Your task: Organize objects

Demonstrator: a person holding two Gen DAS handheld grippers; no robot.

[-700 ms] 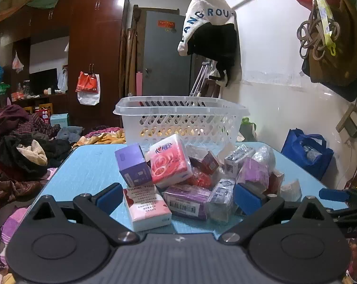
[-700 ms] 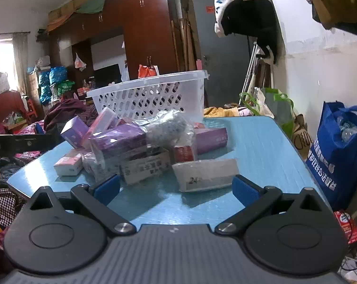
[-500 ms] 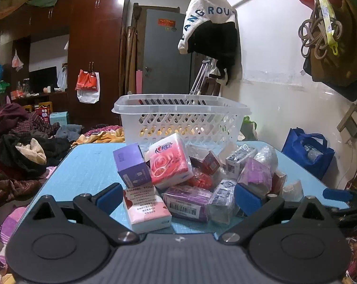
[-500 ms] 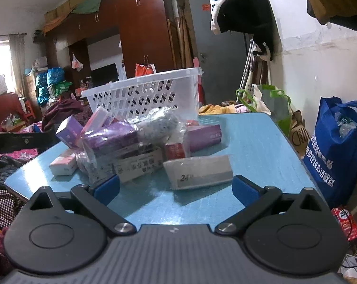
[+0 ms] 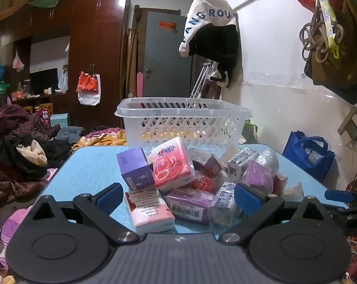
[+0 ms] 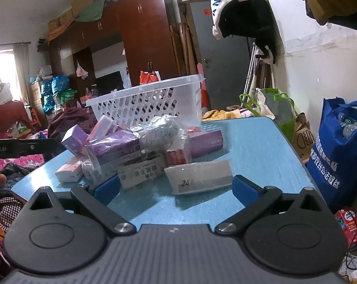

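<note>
a heap of small packaged goods sits on the blue worktop [image 5: 88, 165], just in front of a white lattice basket [image 5: 183, 127] standing at the far edge. in the left wrist view the left gripper [image 5: 177, 195] is spread wide with nothing between its blue pads; a pink-and-white tissue pack [image 5: 149, 209] printed "thank you" lies nearest it, beside a purple barcode pack [image 5: 190, 204]. a purple box [image 5: 134, 168] and a red-and-white tissue pack [image 5: 171, 164] lean on the heap behind. in the right wrist view the right gripper [image 6: 175, 189] is likewise wide open and holds nothing; a flat grey-white box [image 6: 199, 176] marked "24" lies on the worktop just ahead of it, next to a cardboard box [image 6: 140, 174] with printed characters. a blue bag [image 6: 339, 151] stands on the floor beside the worktop.
</note>
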